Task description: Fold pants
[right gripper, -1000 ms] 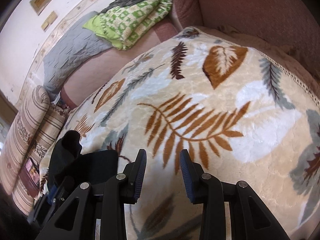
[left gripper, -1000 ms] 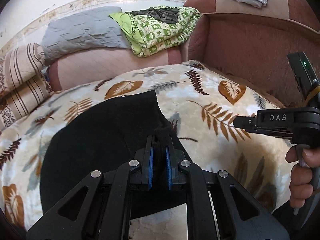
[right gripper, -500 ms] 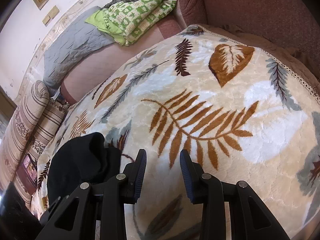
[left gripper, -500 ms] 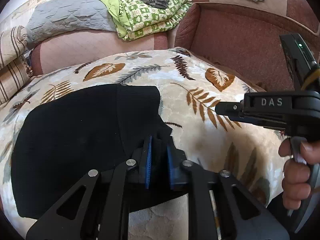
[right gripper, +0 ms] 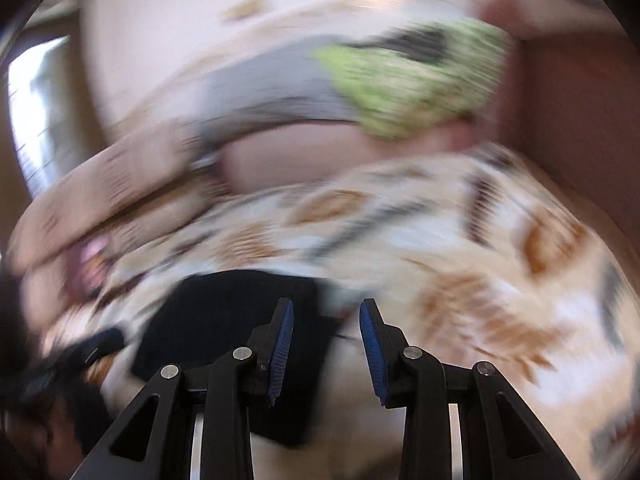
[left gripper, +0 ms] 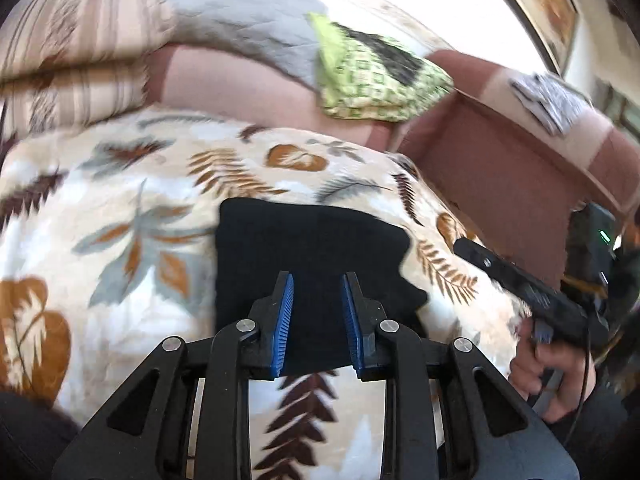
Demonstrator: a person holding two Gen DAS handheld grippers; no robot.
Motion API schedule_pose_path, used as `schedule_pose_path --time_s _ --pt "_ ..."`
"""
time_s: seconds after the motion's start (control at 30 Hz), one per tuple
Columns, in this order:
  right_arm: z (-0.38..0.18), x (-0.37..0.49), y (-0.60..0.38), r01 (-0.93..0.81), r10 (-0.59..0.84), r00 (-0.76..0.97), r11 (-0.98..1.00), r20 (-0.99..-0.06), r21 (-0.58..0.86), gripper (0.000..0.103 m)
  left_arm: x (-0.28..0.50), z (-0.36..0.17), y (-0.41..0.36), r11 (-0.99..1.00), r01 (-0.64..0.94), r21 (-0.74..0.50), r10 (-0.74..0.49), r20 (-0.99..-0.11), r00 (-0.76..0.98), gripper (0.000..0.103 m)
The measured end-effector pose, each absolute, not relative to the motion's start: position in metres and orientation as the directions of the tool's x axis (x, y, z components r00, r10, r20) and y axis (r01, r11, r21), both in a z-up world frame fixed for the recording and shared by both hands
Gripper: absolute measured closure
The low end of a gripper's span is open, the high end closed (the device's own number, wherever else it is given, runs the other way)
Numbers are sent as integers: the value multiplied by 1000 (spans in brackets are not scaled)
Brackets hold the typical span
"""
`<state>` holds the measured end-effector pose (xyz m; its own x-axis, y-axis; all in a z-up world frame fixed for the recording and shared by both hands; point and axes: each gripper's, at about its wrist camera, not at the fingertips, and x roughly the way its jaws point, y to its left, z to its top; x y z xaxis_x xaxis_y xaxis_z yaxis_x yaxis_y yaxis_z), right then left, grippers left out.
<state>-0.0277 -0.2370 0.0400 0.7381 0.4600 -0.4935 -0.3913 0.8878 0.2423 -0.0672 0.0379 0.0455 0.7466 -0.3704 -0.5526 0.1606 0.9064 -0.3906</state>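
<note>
The black pants (left gripper: 312, 252) lie folded into a compact rectangle on the leaf-print blanket (left gripper: 120, 208). My left gripper (left gripper: 316, 296) is open, its blue pads apart just above the near edge of the pants, holding nothing. The right gripper shows at the right of the left wrist view (left gripper: 520, 284), held in a hand. In the blurred right wrist view the pants (right gripper: 224, 320) lie to the lower left, and my right gripper (right gripper: 326, 320) is open over their right edge and the blanket (right gripper: 500, 300).
A sofa back with a grey quilt (left gripper: 240, 28) and a green patterned blanket (left gripper: 372, 80) runs behind. A reddish armrest (left gripper: 500, 168) stands at the right with grey clothing (left gripper: 552, 100) on top. Striped cushions (left gripper: 68, 72) lie at the left.
My left gripper has opened and let go of the pants, which now lie folded smaller. Both cameras have swung; the right wrist view is blurred with motion and now faces the pants.
</note>
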Motion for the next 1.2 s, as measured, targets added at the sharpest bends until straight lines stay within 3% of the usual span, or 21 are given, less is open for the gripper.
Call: schedule_pose_path --time_s 0.1,0.2,0.43,0.53,0.67,0.73,0.8,0.87,0.93,1.0,1.2 --pt "35 -33 -193 -513 503 689 847 -522 139 70 -54 19 43 879 117 -462 -410 -607 681 80" --pt "-12 -9 -172 -496 425 533 857 -732 136 69 -42 -6 41 858 85 -507 -443 -644 624 81" --pt "-16 -12 -189 -492 477 545 848 -690 198 70 -44 7 44 853 102 -511 -456 -637 622 81" --pt "0 -16 -191 -496 473 572 850 -670 177 70 -36 35 54 854 133 -503 -451 -589 671 80" --pt "39 -6 -194 -484 490 706 861 -512 157 70 9 52 61 860 171 -481 -456 -574 680 80" --pt "43 11 -187 -477 488 730 865 -479 155 70 39 45 61 859 151 -489 -456 -595 662 80" --pt "37 28 -174 -481 483 724 865 -492 141 70 64 21 62 836 114 -537 -488 -633 601 81" --pt "11 50 -158 -469 436 675 876 -595 111 70 74 -8 61 843 62 -534 -476 -688 547 81" --pt "-31 66 -153 -417 383 583 898 -717 140 69 72 -15 64 829 54 -557 -488 -672 556 82" --pt "-30 67 -166 -389 424 595 895 -683 217 69 71 -13 63 834 57 -549 -483 -675 558 82" --pt "-19 58 -177 -404 458 613 882 -644 243 69 55 -1 70 828 77 -556 -480 -632 608 82"
